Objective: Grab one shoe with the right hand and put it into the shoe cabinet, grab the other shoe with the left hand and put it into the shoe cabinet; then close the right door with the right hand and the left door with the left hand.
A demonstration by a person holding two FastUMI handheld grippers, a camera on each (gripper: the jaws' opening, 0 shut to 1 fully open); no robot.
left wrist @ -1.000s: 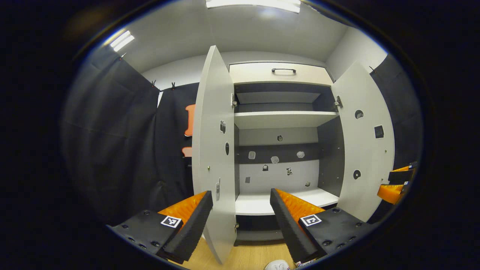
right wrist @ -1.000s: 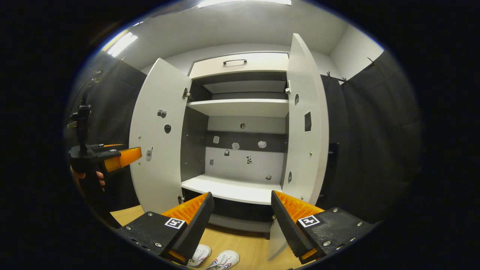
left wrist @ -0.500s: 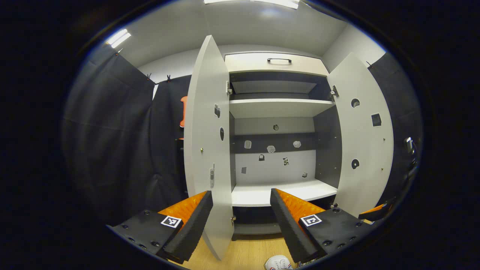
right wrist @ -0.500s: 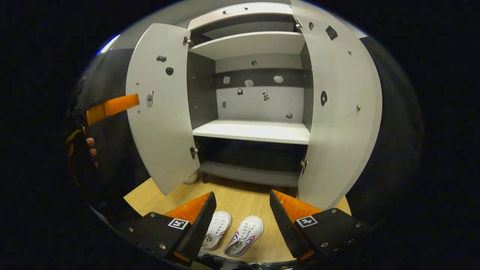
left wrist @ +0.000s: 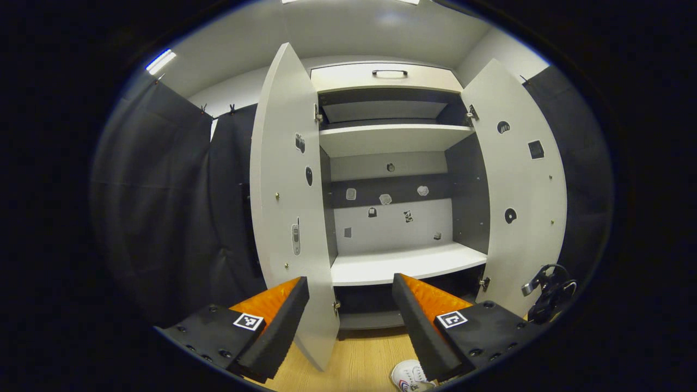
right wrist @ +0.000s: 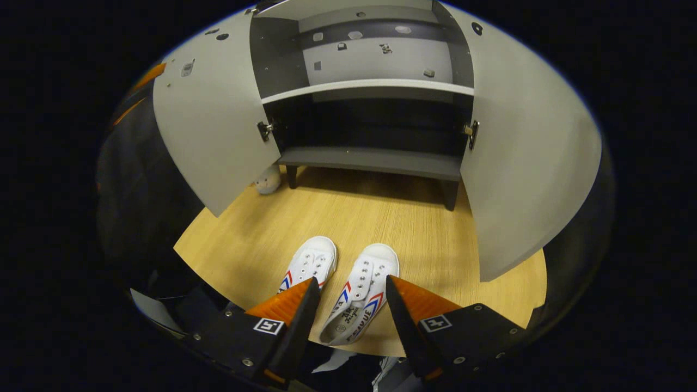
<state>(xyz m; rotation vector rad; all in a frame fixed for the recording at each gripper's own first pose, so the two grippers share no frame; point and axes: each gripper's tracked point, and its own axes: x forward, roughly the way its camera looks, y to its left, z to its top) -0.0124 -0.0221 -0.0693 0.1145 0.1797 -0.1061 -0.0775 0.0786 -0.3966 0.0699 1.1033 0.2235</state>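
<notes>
Hovering over two white shoes on the wooden floor, our right gripper (right wrist: 348, 310) spread its fingers around the right shoe (right wrist: 360, 291); the left gripper (left wrist: 348, 321), fingers apart, faced the open shoe cabinet (left wrist: 400, 139)

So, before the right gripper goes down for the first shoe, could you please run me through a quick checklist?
1. Right gripper open: ok, its fingers stand apart.
2. Aligned with a shoe: ok, the right-hand white sneaker lies between its fingers in the right gripper view, though whether they touch it, cannot tell.
3. Second white sneaker clear of the grasp: cannot tell, it lies close beside the first.
4. Shoe cabinet doors open: ok, left door and right door both swung wide.
5. Lower shelf free for shoes: ok.
6. Left gripper ready: ok, open and facing the cabinet.
</notes>
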